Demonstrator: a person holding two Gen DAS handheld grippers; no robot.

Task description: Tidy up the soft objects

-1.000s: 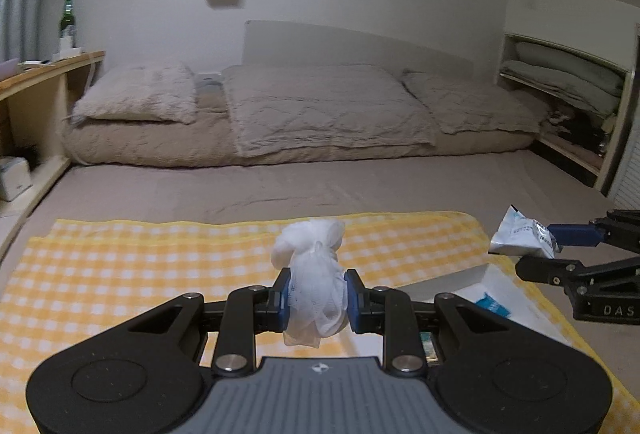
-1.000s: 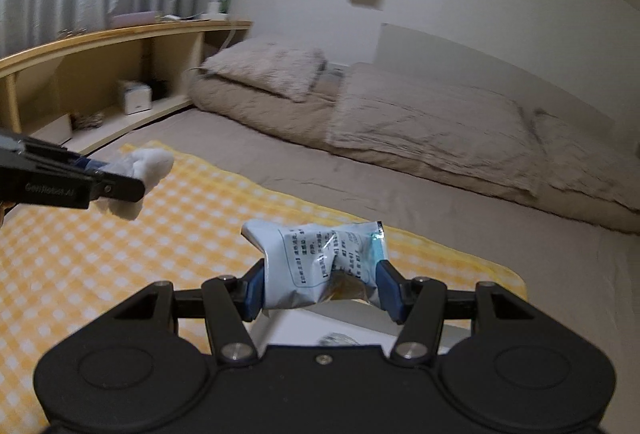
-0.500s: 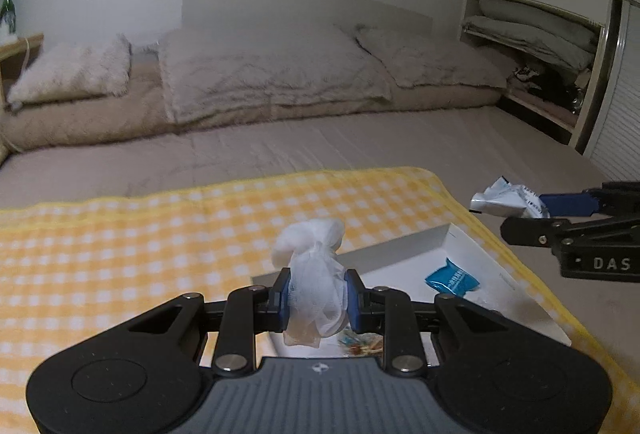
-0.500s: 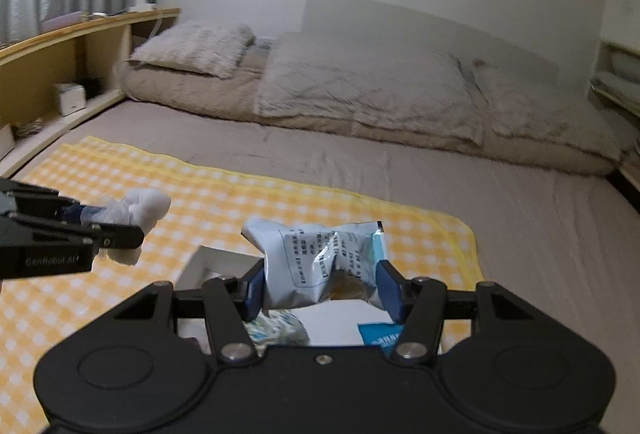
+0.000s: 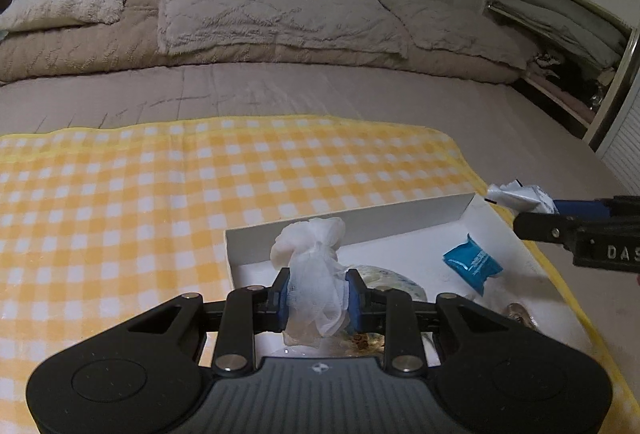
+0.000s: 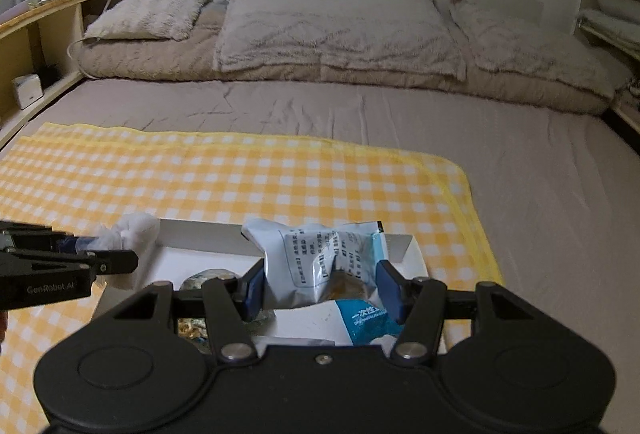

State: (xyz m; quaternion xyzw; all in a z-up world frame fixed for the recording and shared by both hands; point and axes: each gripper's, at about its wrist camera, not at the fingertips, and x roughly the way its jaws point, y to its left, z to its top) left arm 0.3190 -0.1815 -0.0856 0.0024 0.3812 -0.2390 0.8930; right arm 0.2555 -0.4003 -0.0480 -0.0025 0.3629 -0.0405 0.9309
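The left gripper (image 5: 316, 292) is clenched on a bunched white gauze cloth (image 5: 314, 274), held over the near left end of a shallow white box (image 5: 360, 220). The right gripper (image 6: 320, 288) grasps a crumpled pale-blue printed packet (image 6: 320, 266) above the same box. Inside the box lie a blue sachet (image 5: 472, 264) and a clear snack bag (image 5: 384, 276). The box sits on a yellow checked blanket (image 5: 160, 202) spread over the bed, with beige pillows (image 5: 272, 14) farther back.
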